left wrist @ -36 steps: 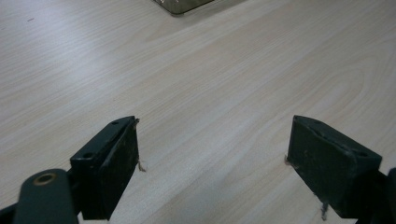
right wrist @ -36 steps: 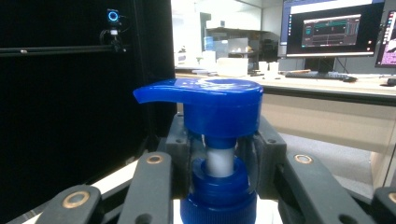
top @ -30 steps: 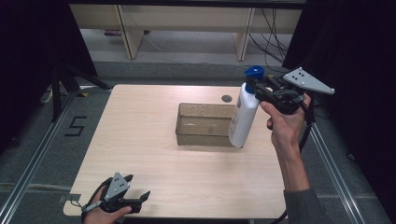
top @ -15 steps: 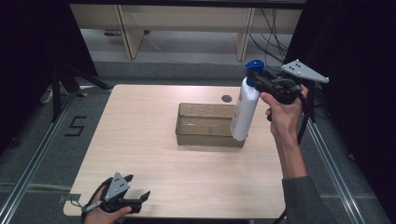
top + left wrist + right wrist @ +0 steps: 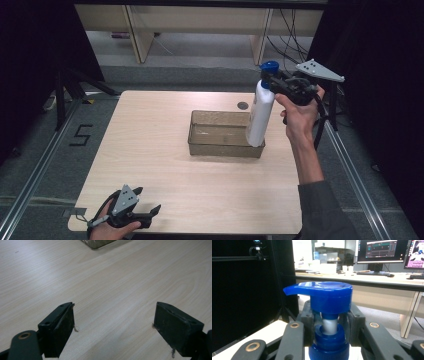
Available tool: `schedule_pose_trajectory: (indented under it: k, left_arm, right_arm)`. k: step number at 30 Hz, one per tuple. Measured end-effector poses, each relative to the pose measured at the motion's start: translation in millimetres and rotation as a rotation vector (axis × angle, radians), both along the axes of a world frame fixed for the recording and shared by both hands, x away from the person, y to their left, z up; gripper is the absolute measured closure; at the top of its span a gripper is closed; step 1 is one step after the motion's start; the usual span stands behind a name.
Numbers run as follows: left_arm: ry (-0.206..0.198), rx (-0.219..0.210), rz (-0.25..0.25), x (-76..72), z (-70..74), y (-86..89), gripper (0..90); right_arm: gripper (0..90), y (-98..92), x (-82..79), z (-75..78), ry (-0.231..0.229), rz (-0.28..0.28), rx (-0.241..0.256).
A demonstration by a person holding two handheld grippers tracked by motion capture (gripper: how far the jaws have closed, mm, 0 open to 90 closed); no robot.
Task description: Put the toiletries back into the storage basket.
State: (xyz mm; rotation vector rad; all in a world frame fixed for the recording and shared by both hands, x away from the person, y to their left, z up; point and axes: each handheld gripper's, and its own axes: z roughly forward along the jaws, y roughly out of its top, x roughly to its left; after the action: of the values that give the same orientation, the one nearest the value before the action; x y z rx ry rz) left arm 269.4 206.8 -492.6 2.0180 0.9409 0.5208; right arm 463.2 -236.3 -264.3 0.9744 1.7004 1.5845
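Your right gripper (image 5: 272,82), fingers clamped on the bottle (image 5: 260,117) neck, has carried it over the tray (image 5: 225,134), probably above the right end; left gripper (image 5: 113,327) fingers rest wide on the counter (image 5: 150,150)

1. A pale wood-grain tabletop (image 5: 150,150) stands on a grey floor (image 5: 40,150).
2. The floor bears a black "5" mark (image 5: 81,135).
3. Metal rails (image 5: 30,172) run along both sides of the tabletop.
4. Black curtains (image 5: 30,60) hang left and right.
5. A beige desk (image 5: 200,20) stands beyond, cables (image 5: 290,30) hanging beside its leg.
6. Lit monitors (image 5: 382,251) sit on a long desk (image 5: 387,280) in the right gripper view.
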Motion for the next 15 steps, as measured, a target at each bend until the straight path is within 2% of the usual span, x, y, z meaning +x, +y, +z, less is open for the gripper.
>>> schedule_pose_trajectory:
  k: [3,4,9,11,15]
  left_arm:
    - [0.0,0.0,0.002,0.1,0.0,0.3,16.2]
    - [0.0,-0.002,0.0,-0.1,0.0,0.1,16.2]
    - [0.001,-0.002,0.0,0.0,0.1,0.1,16.2]
    - [0.001,-0.017,0.011,-0.3,-0.2,-0.4,16.2]
    - [0.001,-0.015,0.012,-0.4,-0.2,-0.3,16.2]
  right_arm:
    - [66.3,0.6,3.0,-1.2,-0.004,-0.003,0.003]
    - [66.3,1.1,5.6,-2.5,0.012,-0.002,0.007]
    - [66.3,2.1,11.0,-5.7,0.021,-0.015,0.009]
    - [66.3,2.2,13.9,-6.8,0.019,-0.012,0.012]
    - [66.2,1.2,18.9,-9.1,0.012,-0.022,0.001]
